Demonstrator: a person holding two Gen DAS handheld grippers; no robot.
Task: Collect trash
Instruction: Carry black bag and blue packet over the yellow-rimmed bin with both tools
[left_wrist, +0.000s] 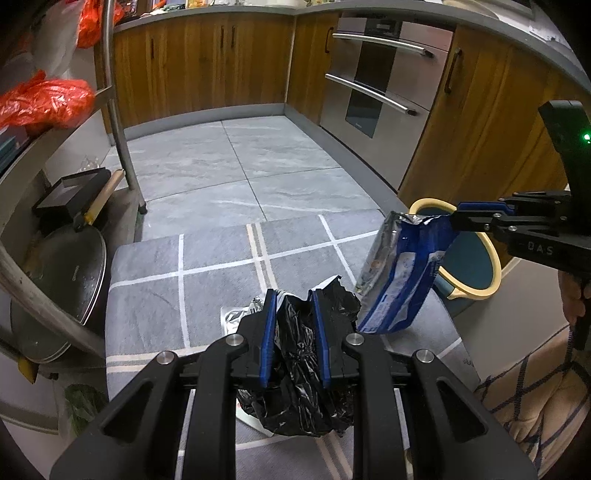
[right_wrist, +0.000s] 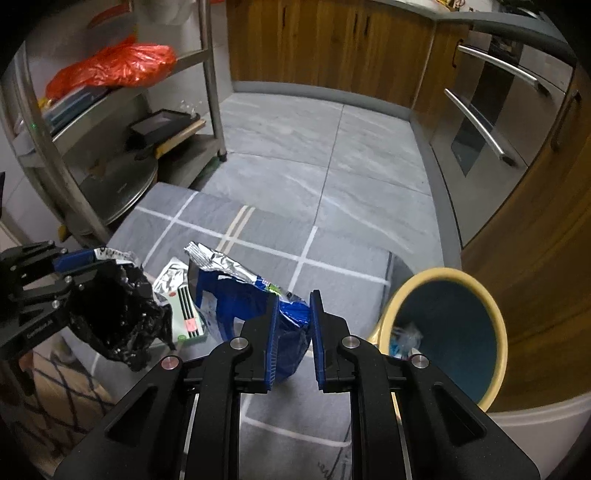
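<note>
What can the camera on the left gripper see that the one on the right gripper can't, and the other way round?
Only the left wrist view shows the person's hand on the right gripper's handle, and a green leafy bag low on the left.

Only the right wrist view looks into the bin, where some trash already lies.

Both show the left gripper shut on a black bag, the right gripper shut on a blue packet, a silver wrapper on the grey mat, the orange bag and the oven.
</note>
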